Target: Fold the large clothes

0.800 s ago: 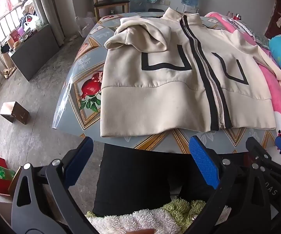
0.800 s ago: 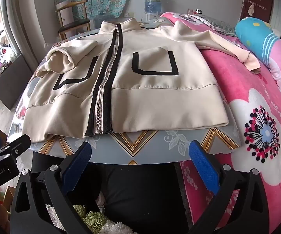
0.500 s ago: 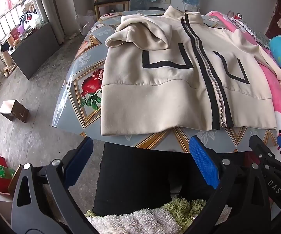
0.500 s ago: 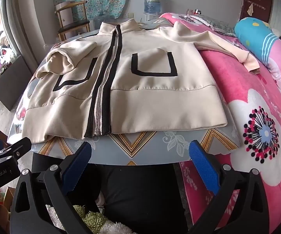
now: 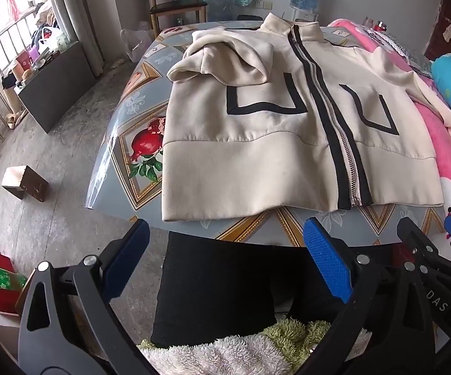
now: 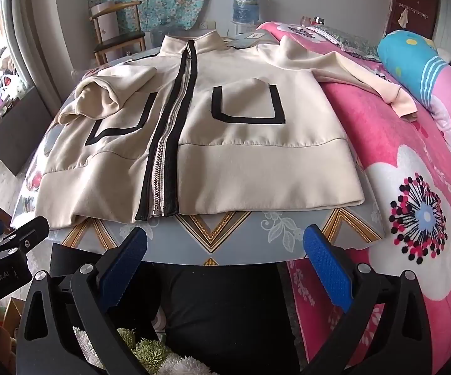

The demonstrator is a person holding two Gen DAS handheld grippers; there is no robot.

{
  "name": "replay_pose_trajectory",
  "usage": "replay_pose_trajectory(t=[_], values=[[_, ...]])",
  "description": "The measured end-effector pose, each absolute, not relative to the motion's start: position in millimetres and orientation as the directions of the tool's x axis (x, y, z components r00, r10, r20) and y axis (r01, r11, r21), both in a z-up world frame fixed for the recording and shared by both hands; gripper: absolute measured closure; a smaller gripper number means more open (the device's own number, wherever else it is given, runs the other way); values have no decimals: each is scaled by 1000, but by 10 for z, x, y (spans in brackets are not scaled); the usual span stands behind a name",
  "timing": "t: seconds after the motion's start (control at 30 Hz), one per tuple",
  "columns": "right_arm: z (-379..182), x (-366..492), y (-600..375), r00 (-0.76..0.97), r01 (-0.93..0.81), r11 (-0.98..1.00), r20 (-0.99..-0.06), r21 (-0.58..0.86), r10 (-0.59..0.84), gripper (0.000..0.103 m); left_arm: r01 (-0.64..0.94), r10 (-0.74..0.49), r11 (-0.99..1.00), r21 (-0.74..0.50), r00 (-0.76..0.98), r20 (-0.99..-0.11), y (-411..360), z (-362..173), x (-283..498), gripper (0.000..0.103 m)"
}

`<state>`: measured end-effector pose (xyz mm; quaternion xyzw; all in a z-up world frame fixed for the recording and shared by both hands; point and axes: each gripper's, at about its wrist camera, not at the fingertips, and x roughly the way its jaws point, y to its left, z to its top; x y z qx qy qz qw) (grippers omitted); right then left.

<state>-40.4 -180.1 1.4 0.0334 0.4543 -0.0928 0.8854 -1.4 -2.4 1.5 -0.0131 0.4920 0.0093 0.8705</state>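
You had both claws wide open and empty: the left claw [image 5: 225, 265] and the right claw [image 6: 224, 264] hung in front of the near edge of the table [image 6: 241, 240], touching nothing. The jacket [image 6: 225, 143] lay flat on the table, zip up, with its hem just behind that near edge. One sleeve [image 5: 225, 59] was already folded in over the chest. The other sleeve [image 6: 366, 78] reached off the table onto the pink blanket [image 6: 397, 162]. That long sleeve was the tricky part, I think. If you had grabbed only the top layer of cloth, the back could have stayed behind and made a lump. If you had pulled the sleeve fast, the whole jacket could have slid on the shiny table cover, and the hem could have slipped off the near edge. The folded sleeve looked puffy, so a bump might have flopped it open. The two claws were close side by side, so they could have knocked together if both went for the same spot.
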Motion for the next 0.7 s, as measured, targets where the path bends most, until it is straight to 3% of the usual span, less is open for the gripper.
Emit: replay_pose_trajectory(t=[0.7], values=[[17, -408, -1797, 570, 197, 980, -809, -30, -139, 5, -37, 14, 999, -6, 511, -859, -7, 9, -9, 8]])
